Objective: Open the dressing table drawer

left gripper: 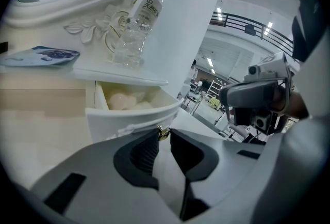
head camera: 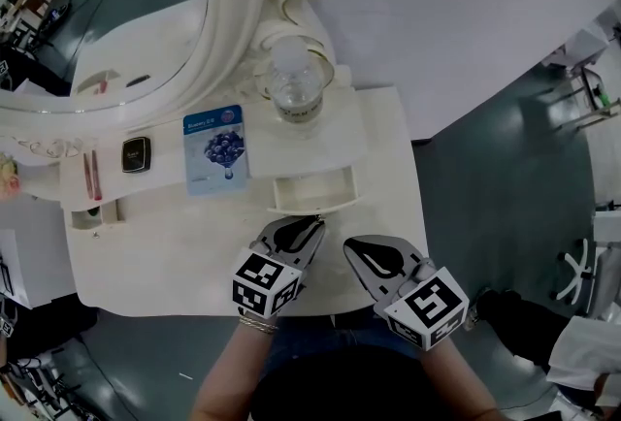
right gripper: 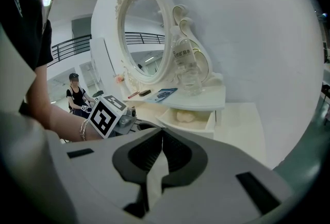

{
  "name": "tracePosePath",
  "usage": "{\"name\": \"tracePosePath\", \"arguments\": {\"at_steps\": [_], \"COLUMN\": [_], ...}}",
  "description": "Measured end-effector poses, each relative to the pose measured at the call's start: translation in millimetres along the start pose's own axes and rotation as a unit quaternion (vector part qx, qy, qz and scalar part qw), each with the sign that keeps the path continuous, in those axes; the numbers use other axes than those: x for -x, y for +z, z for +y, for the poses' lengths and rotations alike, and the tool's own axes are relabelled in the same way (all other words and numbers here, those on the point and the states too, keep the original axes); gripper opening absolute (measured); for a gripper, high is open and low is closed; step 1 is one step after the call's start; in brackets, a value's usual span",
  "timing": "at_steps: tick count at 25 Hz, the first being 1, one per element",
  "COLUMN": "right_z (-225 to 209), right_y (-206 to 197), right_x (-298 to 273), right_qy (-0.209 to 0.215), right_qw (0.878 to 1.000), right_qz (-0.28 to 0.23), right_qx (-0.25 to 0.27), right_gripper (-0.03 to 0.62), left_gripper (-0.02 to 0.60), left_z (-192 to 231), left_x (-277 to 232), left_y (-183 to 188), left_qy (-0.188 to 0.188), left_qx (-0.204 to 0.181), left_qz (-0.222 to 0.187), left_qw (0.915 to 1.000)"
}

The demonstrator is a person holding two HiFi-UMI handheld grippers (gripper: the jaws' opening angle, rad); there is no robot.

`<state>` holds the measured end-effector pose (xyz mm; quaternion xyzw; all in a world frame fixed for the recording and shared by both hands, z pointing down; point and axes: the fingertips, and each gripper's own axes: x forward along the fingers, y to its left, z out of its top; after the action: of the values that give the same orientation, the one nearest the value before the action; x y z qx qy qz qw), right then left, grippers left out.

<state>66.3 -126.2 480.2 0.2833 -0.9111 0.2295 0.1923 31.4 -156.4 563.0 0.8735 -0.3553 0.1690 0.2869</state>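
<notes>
Left tool (head camera: 312,223) nose-down on drawer knob (left gripper: 163,134)

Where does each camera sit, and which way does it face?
Head view: on the person's head, looking down at the white dressing table; both forearms, left tongs and right tongs show.
Left gripper view: on the left tongs, facing the open white drawer, closed on its small gold knob; right tongs visible.
Right gripper view: on the shut right tongs, facing the oval white-framed mirror; left forearm visible.
Shared: both gripper views show the drawer and a clear plastic bottle.
</notes>
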Motion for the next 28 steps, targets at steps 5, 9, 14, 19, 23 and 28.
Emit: {"name": "tracePosePath", "arguments": {"at_steps": [5, 9, 14, 19, 23, 28], "right_z": [-0.3, -1.3, -0.7, 0.3, 0.5, 0.5], "right_y": [0.8, 1.0, 1.5, 1.5, 0.4, 0.0], "right_x": [-0.8, -1.6, -2.7, -2.7, -3.0, -3.8], "right_qy": [0.0, 0.0, 0.002, 0.002, 0.001, 0.002], "right_qw": [1.0, 1.0, 1.0, 1.0, 1.0, 1.0], "right_qz": [0.002, 0.002, 0.001, 0.002, 0.002, 0.002], "right_qx": [0.002, 0.0, 0.0, 0.001, -0.001, 0.0], "right_gripper": [0.02, 0.02, 0.02, 0.02, 0.02, 0.02], "left_gripper": [0.083, 0.083, 0.083, 0.083, 0.083, 0.083], "left_z": [-0.7, -1.2, -1.8, -3.0, -3.7, -3.8], "left_x": [1.6, 2.1, 3.1, 4.0, 4.5, 4.3], "left_y": [-1.2, -1.8, -2.8, -3.9, -4.6, -5.0], "left_qy": [-0.001, -0.003, -0.004, -0.007, -0.009, -0.011], "left_qx": [0.0, 0.001, 0.002, 0.002, 0.003, 0.007], "left_qz": [0.001, 0.003, 0.004, 0.006, 0.006, 0.007], "left_qw": [1.0, 1.0, 1.0, 1.0, 0.9999, 0.9999]}}
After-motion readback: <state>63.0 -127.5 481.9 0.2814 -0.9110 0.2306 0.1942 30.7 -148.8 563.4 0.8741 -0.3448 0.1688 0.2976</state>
